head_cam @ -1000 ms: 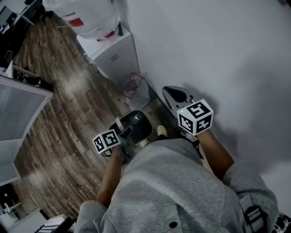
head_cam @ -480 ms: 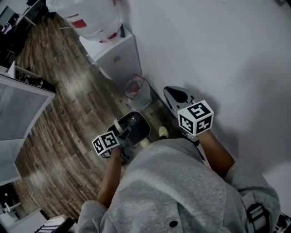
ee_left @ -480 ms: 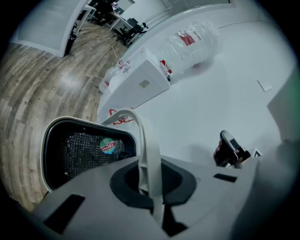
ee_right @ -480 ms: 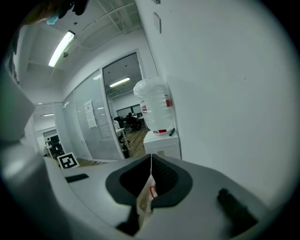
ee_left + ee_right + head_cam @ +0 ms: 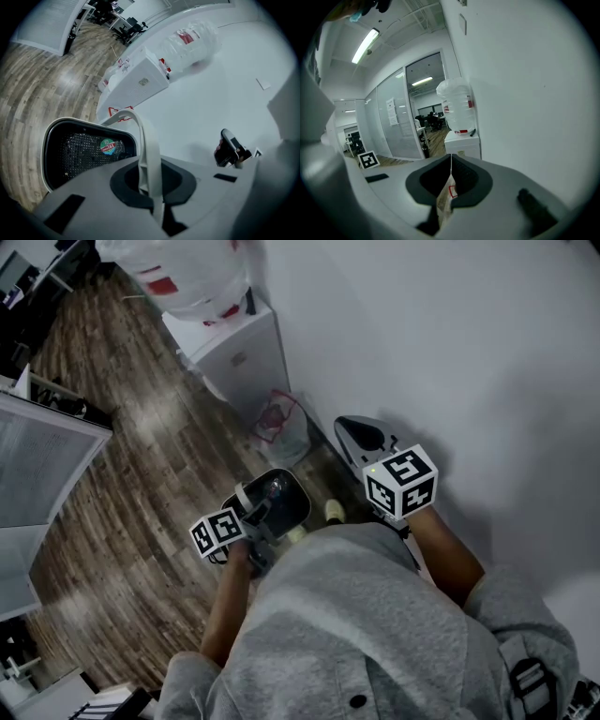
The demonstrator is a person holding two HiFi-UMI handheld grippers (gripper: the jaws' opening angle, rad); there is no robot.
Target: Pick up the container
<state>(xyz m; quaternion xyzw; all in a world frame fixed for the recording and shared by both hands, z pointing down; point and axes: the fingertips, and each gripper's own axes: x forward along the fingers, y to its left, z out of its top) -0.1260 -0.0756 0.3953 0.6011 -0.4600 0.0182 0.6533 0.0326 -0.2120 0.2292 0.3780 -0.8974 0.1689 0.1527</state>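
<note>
Left gripper [image 5: 151, 185] fingers are clamping shut on the white handle [image 5: 146, 140]. The container [image 5: 70, 154] is hanging just ahead of and below them, looking clear of the floor [image 5: 122, 484]. Right gripper [image 5: 449, 187] fingers are pinching a thin red-printed wrapper [image 5: 444, 206]. Pickup is looking basically done, only carrying is remaining.

The floor [image 5: 141, 484] is wood-look plank in mixed brown and grey tones, running up to a plain white wall. A white cabinet [image 5: 239, 357] stands on it, backed against that wall. Just beside the cabinet, at the foot of the wall, sits a clear plastic bag [image 5: 279, 423] with red print. A frosted glass partition [image 5: 47, 465] rises from the floor on the far side, well apart from the cabinet. A pale shoe tip [image 5: 333, 511] rests on the planks near the wall.
</note>
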